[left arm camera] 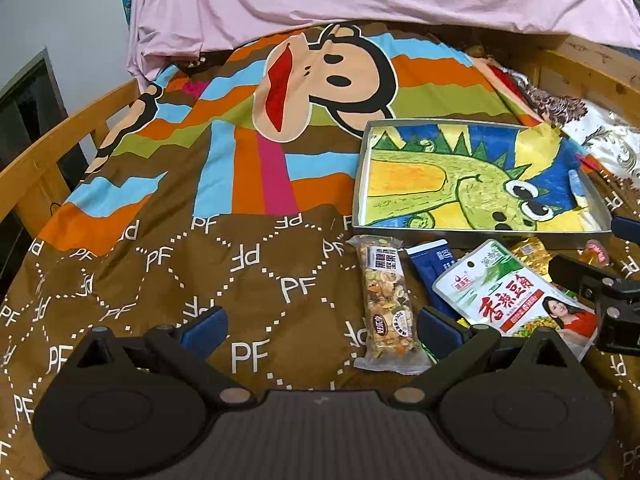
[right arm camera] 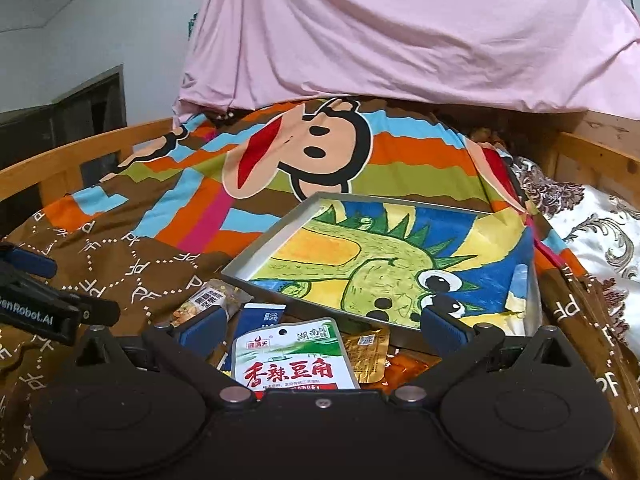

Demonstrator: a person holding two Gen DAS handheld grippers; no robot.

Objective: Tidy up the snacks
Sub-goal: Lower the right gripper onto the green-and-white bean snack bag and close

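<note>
Reading "香辣豆角" on white pouch (right arm camera: pixel 294 358).

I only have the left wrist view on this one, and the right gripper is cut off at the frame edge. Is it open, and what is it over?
Observer: The right gripper is open. Its fingers are wide apart, with the white pouch between them.
Operator: What lies behind that pouch, toward the tray? The gripper blocks it for me.
Observer: A gold packet lies there with an orange packet right beside it. Both are in front of the tray, not in it.
</note>
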